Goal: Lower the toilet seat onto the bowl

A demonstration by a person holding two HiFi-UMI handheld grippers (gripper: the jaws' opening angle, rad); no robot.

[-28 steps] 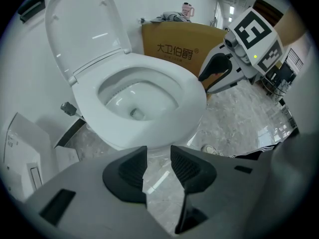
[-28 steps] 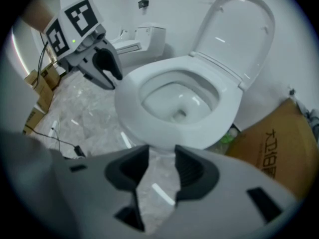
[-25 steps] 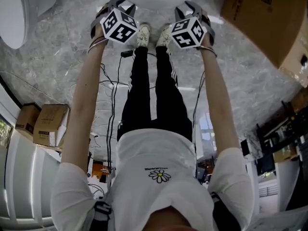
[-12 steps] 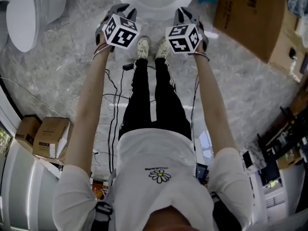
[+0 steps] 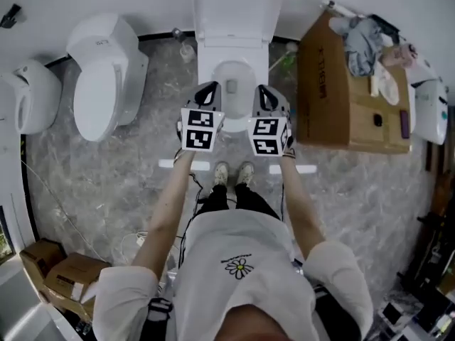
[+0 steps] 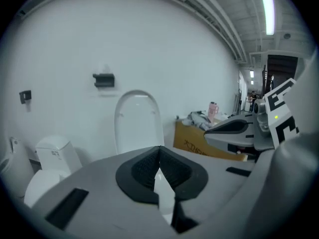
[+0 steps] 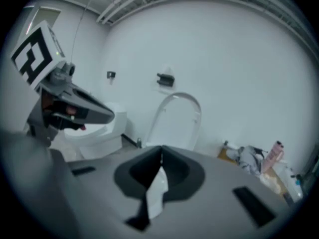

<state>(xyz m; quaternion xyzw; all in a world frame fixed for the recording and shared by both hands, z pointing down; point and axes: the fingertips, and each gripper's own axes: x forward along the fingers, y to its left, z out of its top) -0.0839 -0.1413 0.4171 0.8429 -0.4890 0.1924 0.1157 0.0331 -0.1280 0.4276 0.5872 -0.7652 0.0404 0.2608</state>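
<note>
The white toilet stands against the back wall, its bowl uncovered and its seat and lid raised upright. That raised seat faces both gripper views, straight ahead and some way off. My left gripper hovers in front of the bowl's left side, shut with nothing between its jaws. My right gripper hovers level with it at the bowl's right side, also shut and empty. Neither touches the toilet.
A second toilet with its lid down stands to the left, with another white fixture beyond it. A large cardboard box with clothes and bottles on top crowds the toilet's right. Small boxes and cables lie on the marble floor behind.
Both grippers have risen from low by the bowl's front edge to hover before it, and their jaws have closed. The head view has swung up and now takes in the whole toilet.
</note>
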